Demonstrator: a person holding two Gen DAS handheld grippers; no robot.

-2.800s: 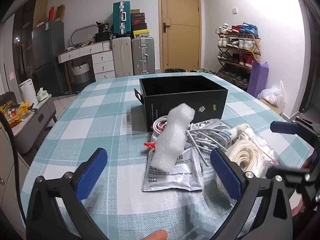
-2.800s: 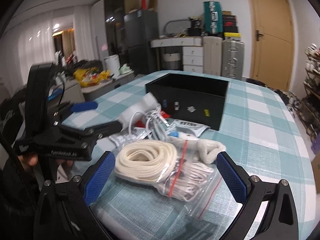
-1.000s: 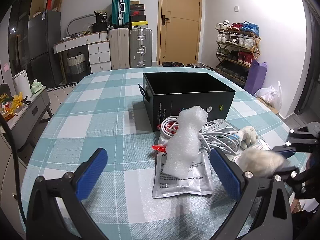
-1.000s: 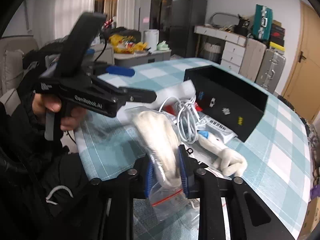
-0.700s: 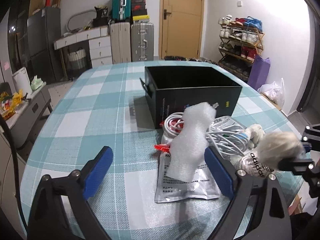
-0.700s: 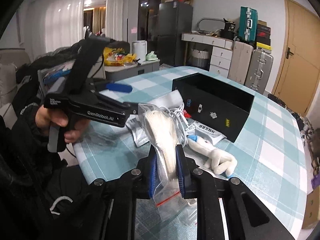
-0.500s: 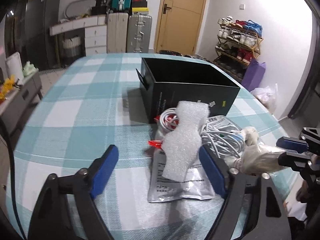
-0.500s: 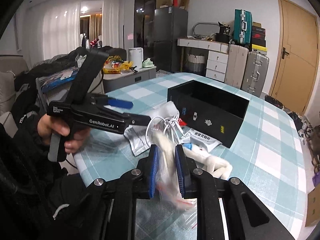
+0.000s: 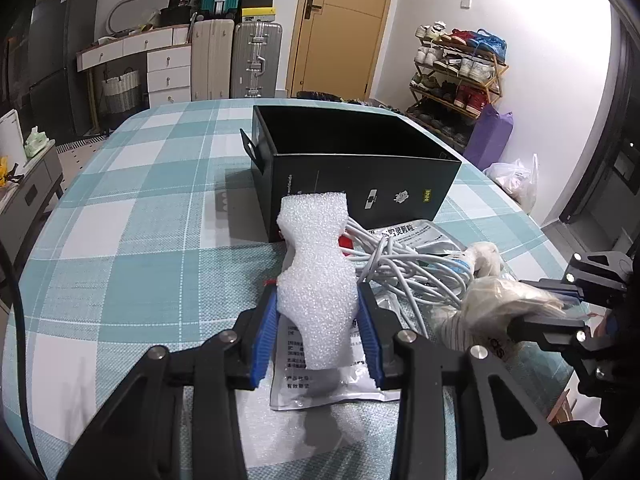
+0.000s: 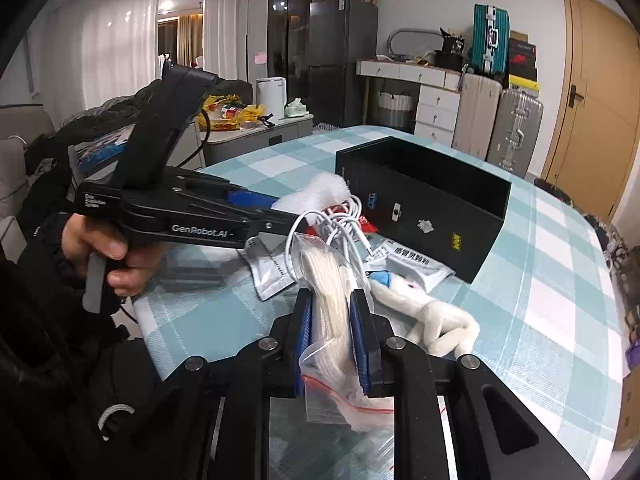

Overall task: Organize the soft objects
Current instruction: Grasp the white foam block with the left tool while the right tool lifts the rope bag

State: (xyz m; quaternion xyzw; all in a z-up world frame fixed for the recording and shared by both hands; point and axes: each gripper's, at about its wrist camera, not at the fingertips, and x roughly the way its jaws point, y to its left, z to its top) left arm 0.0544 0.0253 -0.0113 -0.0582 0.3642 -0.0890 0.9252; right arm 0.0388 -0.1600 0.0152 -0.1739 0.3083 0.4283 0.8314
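White foam, a waisted strip of packing material [image 9: 316, 280], now sits pinched between the blue pads of the left gripper [image 9: 318, 332]. A second ago those jaws stood wide on either side of it; they have since closed in, and the pads press its lower half while its upper end leans toward the black box [image 9: 360, 168]. The strip's foot rests over a silver foil pouch [image 9: 320, 384] on the checked tablecloth [image 9: 120, 240], so the grasp looks made but the lift not yet begun.

The right gripper [image 10: 331, 332] is clenched on a clear zip bag of coiled cream rope [image 10: 328, 308], held off the table just as it was a moment earlier, the bag's red-striped mouth hanging below the pads. With both soft things in hand, the likely next step is carrying them to the open box, which stands empty as far as its dark inside shows.

Between foam and box lies a tangle of white cable [image 9: 404, 268] over a second printed pouch [image 9: 416, 236], with a cream plush toy [image 10: 432, 316] beside it. The cable touches the foam's right flank and could snag as the strip rises. A hand [image 10: 108, 248] grips the left tool's handle.
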